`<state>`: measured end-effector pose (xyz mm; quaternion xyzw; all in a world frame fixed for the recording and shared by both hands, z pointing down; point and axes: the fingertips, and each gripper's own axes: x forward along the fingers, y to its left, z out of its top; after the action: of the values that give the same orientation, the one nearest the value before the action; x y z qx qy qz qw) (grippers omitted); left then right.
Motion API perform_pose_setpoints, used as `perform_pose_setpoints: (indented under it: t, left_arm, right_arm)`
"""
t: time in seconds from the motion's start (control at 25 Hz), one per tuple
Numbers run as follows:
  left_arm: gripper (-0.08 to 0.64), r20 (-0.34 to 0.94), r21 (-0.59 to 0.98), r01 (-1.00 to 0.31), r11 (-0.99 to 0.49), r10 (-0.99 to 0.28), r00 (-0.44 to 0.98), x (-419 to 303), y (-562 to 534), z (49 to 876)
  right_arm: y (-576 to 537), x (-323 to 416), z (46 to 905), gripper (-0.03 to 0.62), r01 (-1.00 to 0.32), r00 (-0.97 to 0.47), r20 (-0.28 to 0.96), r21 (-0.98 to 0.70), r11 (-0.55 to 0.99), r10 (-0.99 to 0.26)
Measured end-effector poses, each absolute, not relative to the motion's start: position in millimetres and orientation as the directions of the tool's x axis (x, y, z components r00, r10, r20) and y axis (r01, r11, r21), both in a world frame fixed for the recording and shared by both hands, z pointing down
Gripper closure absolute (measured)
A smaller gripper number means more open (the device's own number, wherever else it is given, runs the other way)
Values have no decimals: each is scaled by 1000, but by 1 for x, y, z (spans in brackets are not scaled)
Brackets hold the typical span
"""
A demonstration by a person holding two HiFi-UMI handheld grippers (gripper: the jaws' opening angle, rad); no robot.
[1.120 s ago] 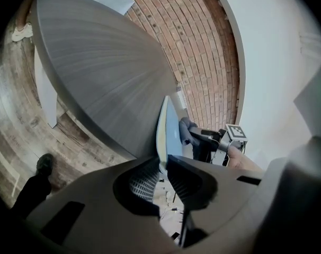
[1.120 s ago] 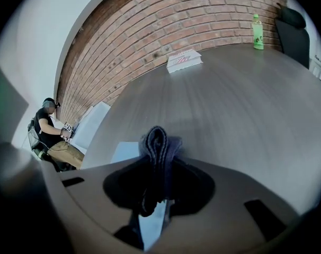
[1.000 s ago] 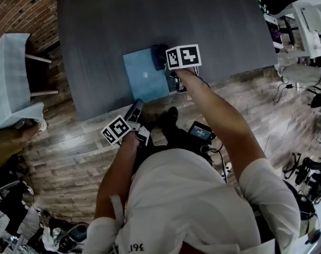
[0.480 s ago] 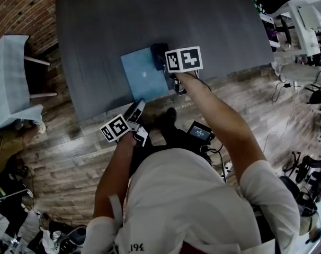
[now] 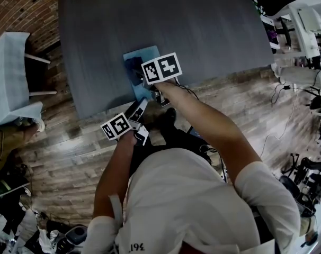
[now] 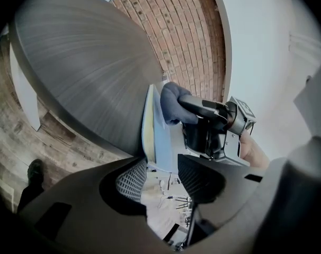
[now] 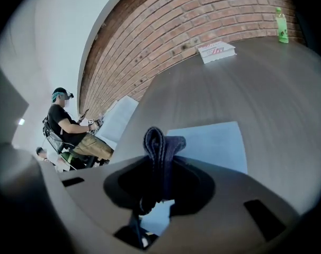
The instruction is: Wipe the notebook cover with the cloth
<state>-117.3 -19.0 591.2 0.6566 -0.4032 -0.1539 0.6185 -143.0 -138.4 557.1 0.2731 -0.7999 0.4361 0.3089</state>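
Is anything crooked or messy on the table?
Only a little. The blue notebook lies slightly crooked right at the near edge of the dark table, maybe poking over it. The cloth is bunched in the right tool, not flat. Nothing spilled.

Navy cloth (image 7: 161, 152) and pale blue notebook (image 7: 219, 142) against a dark grey table (image 7: 266, 83). The far wall (image 7: 192, 20) is red brick. The marker cubes (image 5: 161, 68) bear black-and-white square patterns.
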Motion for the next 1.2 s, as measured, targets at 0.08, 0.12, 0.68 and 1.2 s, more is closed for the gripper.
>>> perform_pose_setpoints:
  t: [0.08,0.12,0.68,1.2]
  left_arm:
    - [382,295,937,-338,90,-721,627,-117,-20,591]
    - [382,295,937,-337,91,-721,626,-117,-20,591]
    - [380,298,938,-332,102,-726,620,-117,-18,594]
    - [334,195,964,-264,31,-755,626,-117,-18,586]
  right_arm:
    - [-131,-152,564,486,-698,-667,733,-552,456,-135]
    - [-128,-152,570,486,-702,-660,742,-551,451,-122]
    - [-133,-96,589,485,-768,-579,799,-467,439,-163]
    - [-143,-30,589,483,-826,-506,832,-390,407,-230]
